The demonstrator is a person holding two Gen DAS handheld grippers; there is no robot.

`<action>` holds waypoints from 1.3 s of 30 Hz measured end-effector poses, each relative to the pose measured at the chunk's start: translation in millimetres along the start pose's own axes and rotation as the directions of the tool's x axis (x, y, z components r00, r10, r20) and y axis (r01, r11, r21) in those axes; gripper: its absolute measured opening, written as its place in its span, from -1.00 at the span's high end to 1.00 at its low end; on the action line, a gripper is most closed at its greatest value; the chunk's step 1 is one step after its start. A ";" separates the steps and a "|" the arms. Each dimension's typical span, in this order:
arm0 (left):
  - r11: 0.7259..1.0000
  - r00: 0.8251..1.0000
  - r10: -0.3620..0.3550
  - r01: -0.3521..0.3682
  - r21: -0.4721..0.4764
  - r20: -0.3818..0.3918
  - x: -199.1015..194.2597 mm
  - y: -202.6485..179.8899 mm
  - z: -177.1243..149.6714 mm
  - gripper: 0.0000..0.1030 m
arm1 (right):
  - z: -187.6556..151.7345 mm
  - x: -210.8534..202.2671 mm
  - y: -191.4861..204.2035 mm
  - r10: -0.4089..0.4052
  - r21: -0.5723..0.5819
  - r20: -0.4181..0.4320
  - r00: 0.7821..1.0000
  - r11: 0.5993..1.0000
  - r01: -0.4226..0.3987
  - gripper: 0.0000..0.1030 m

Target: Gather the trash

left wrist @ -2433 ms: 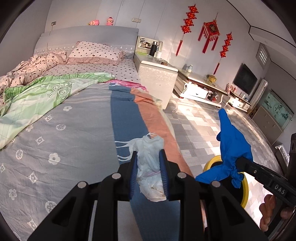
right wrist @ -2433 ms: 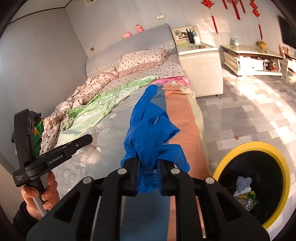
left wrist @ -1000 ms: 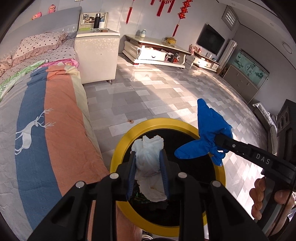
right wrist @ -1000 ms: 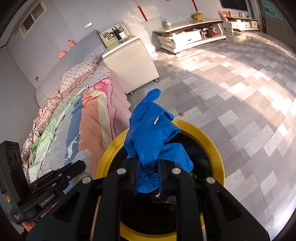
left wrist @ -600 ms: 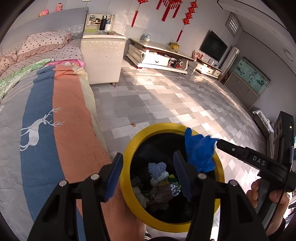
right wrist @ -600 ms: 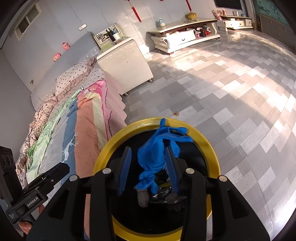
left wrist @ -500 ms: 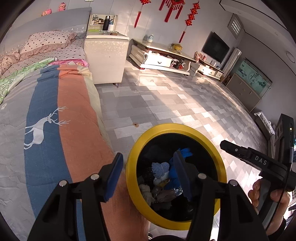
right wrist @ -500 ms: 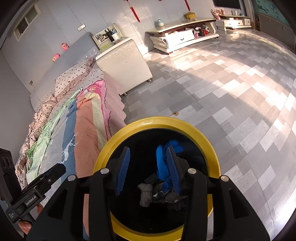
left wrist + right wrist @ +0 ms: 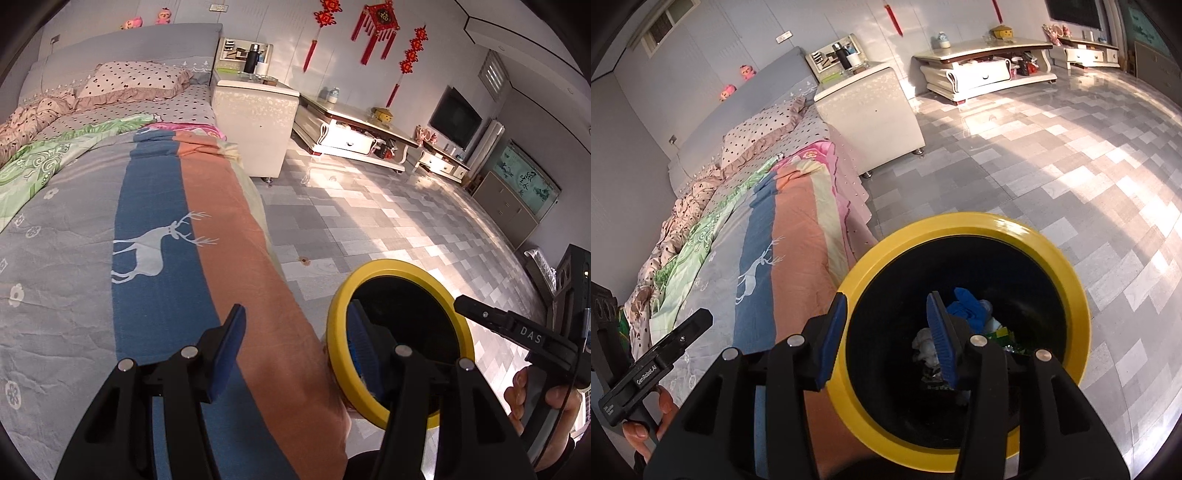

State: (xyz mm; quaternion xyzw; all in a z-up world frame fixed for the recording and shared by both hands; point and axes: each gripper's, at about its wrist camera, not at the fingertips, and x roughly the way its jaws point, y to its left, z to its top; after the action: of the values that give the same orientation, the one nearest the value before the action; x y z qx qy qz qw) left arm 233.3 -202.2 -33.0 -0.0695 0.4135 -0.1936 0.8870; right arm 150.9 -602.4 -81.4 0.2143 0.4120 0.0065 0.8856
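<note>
Both grippers hold nothing: the left gripper has its fingers spread apart above the edge of the bed, and the right gripper has its fingers parted over the yellow-rimmed bin. The bin stands on the tiled floor just beside the bed. Inside it lie the blue glove and a white crumpled tissue among other scraps.

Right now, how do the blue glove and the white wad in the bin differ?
In the right wrist view, the blue glove is vivid blue and sprawls toward the far side of the yellow-rimmed bin; the white wad is pale, crumpled into a lump, lying nearer. The glove looks larger. Both rest loose among the trash inside, touched by neither gripper.
</note>
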 end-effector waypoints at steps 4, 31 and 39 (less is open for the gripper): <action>0.999 0.999 0.033 -0.033 -0.027 0.020 -18.2 27.6 -4.0 -0.04 | -4.6 4.8 33.5 0.024 -0.048 -0.013 1.000 0.999 -0.025 0.17; 0.935 0.948 0.313 -0.296 -0.197 0.061 -118.3 209.7 -70.1 -0.20 | -91.2 61.9 250.2 0.182 -0.303 -0.187 0.965 0.924 -0.233 -0.02; 0.921 0.929 0.351 -0.318 -0.226 0.121 -131.6 228.6 -91.5 -0.67 | -105.3 72.8 260.0 0.172 -0.324 -0.131 0.976 0.923 -0.206 -0.60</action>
State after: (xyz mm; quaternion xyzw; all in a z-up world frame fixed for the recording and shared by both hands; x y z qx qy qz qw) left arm 152.4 63.2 -64.1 -0.1027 0.3646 0.0104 0.9254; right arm 164.7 -313.2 -94.1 0.0984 0.4258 0.1730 0.8827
